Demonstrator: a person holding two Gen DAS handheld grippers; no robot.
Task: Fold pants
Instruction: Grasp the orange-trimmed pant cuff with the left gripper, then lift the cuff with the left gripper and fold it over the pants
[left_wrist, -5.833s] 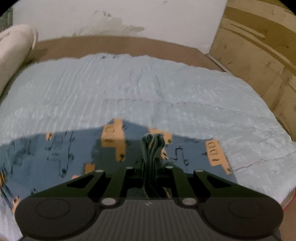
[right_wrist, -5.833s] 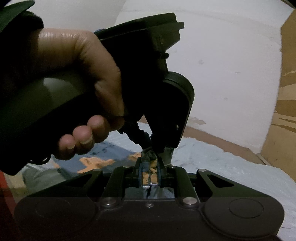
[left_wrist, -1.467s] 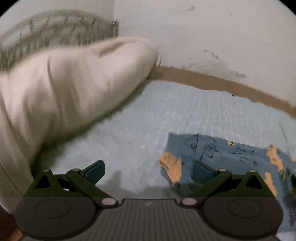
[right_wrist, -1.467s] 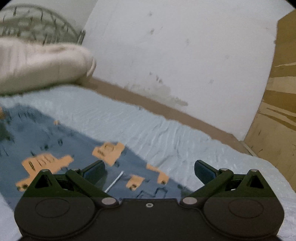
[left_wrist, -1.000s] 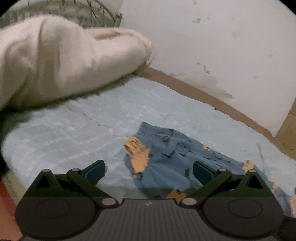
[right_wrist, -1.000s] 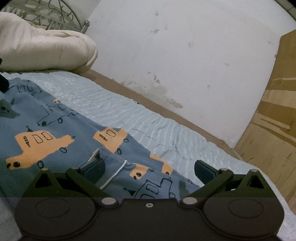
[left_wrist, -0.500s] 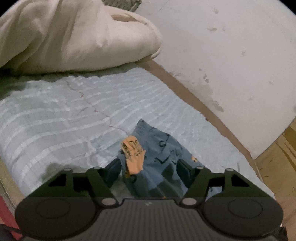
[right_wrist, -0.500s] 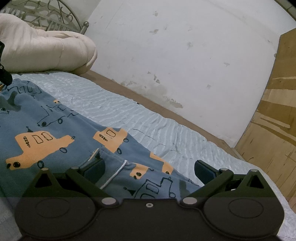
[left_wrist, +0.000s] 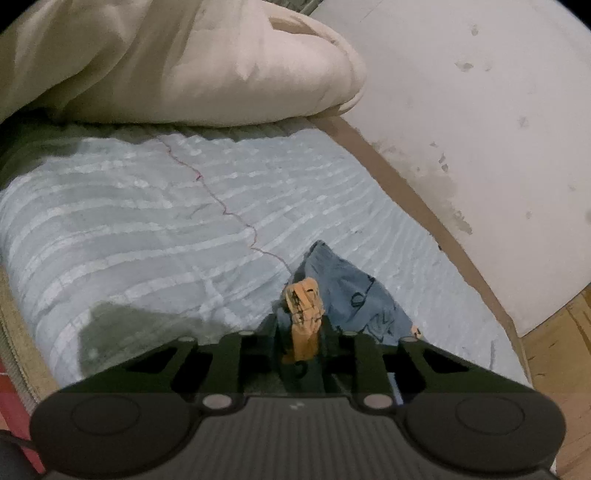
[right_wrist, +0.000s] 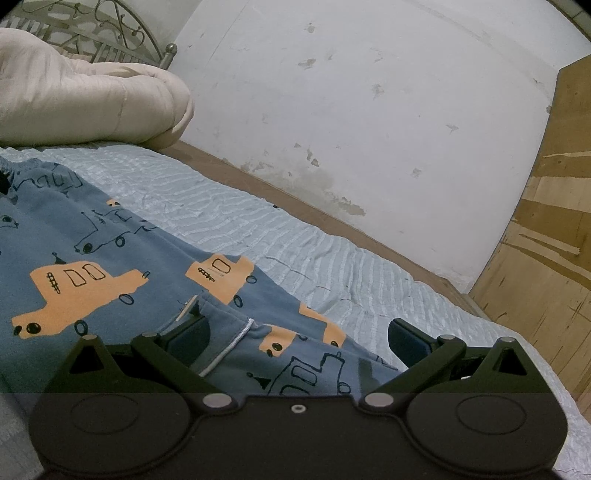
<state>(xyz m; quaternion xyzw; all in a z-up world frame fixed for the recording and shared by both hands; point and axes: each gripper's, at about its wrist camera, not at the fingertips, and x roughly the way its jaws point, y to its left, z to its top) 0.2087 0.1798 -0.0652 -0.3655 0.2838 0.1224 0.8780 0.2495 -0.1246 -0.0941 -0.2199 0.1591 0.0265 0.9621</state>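
Blue pants (right_wrist: 110, 258) printed with orange cars lie spread on the light blue bed sheet (right_wrist: 295, 236). My right gripper (right_wrist: 295, 336) hovers open just over their near edge, where a white drawstring (right_wrist: 229, 347) shows between its fingers. In the left wrist view a bunched corner of the pants (left_wrist: 354, 291) with an orange patch stands up between the fingers of my left gripper (left_wrist: 301, 332). Its jaws are closing and the pads pinch that fabric.
A cream duvet (left_wrist: 166, 62) is piled at the head of the bed, also in the right wrist view (right_wrist: 74, 99) under a metal headboard (right_wrist: 110, 22). A white wall runs along the far side. A wooden panel (right_wrist: 546, 240) stands at the right.
My left gripper rolled, moved in on the pants corner and closed from wide open onto the fabric, which now stands bunched. The right gripper stayed still and open.
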